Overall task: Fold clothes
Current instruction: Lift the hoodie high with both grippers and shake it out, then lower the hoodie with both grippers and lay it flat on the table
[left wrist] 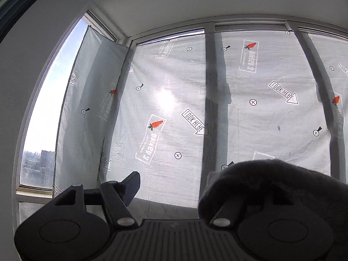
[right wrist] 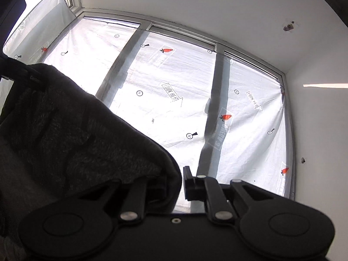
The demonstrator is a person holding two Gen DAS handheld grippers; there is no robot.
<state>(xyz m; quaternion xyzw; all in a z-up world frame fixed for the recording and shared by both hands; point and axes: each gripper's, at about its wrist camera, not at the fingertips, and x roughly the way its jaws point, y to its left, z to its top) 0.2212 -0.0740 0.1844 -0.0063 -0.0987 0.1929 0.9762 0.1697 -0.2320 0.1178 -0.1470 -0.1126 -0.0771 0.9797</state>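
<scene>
Garment: dark fleece garment [left wrist: 271, 191], raised in front of the window, draped over one finger of each tool
Left hand-held gripper [left wrist: 171, 187]: jaws wide apart; cloth covers the right finger, grip cannot be judged
Right hand-held gripper [right wrist: 167, 187]: cloth over the left finger; closure cannot be judged
Backdrop: printed sheet [left wrist: 169, 100] over window [left wrist: 43, 117]

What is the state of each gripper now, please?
Left gripper: open, dark garment draped over one finger.
Right gripper: open, same garment draped over one finger.
</scene>
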